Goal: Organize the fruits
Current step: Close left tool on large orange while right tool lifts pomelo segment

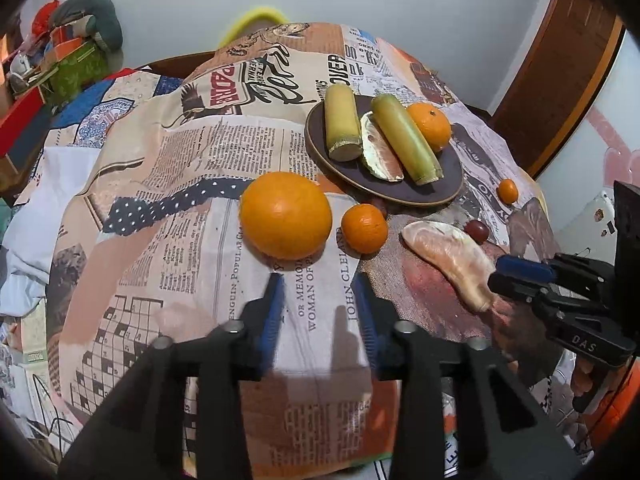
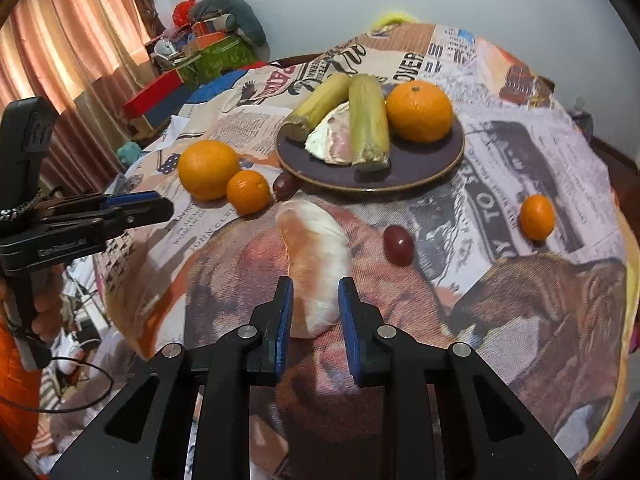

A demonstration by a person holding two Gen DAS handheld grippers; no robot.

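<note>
The pale pink peeled pomelo segment (image 2: 314,256) lies on the newspaper-print tablecloth (image 2: 520,312), just in front of the dark round ceramic plate (image 2: 420,172) that already carries two yellow-green cane pieces, another pomelo wedge and an orange. Its long axis runs from its near end, which sits between the blue-padded fingers of the right gripper (image 2: 314,312), away toward the plate, so its far tip points roughly at the plate's near rim. Those fingers stand spread on either side of the near end, with a gap showing at the right one; I judge they have not yet closed on it. The right gripper is plainly the nearer one. The left gripper (image 1: 318,304), parted and holding nothing, hovers left of the plate, before a large round orange (image 1: 286,216).
</note>
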